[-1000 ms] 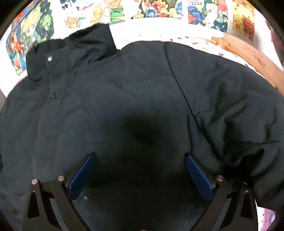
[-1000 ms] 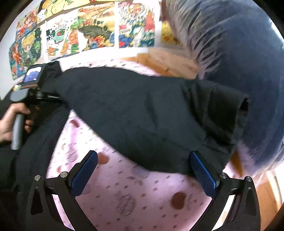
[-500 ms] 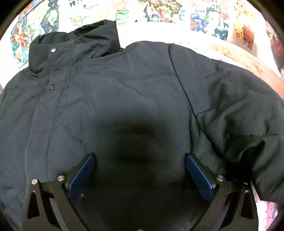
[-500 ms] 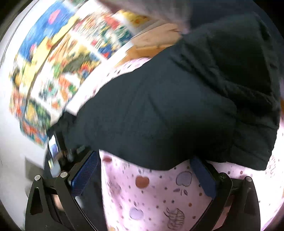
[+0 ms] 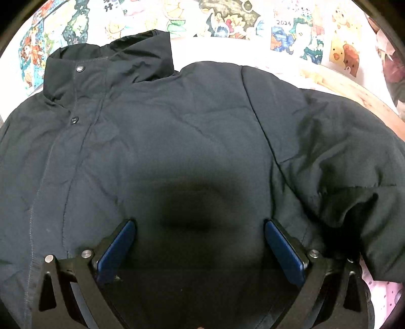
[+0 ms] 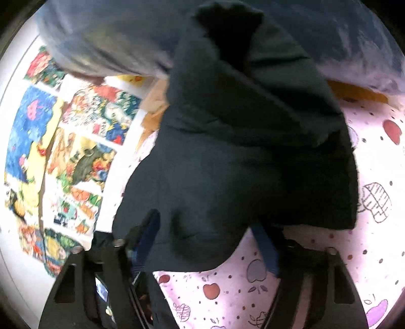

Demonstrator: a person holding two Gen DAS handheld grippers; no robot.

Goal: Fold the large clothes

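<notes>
A large black padded jacket (image 5: 177,131) lies front up on the bed, its collar (image 5: 108,65) with snap buttons at the top left. My left gripper (image 5: 200,227) is open and hovers over the jacket's chest, nothing between its blue pads. The jacket's sleeve (image 5: 349,164) bunches at the right. In the right wrist view that sleeve (image 6: 240,151) fills the middle. My right gripper (image 6: 207,232) is open, with the sleeve's lower edge lying between its spread fingers; the view is blurred and tilted.
A pink bedsheet (image 6: 374,177) with apple prints lies under the jacket. Colourful posters (image 5: 227,20) cover the wall behind the bed. A wooden bed frame (image 5: 354,86) runs along the right. A blue-grey bundle (image 6: 114,38) sits above the sleeve.
The left gripper has drawn back slightly, showing more of the collar. The right gripper has rolled and moved in over the sleeve, which now lies between its fingers.
</notes>
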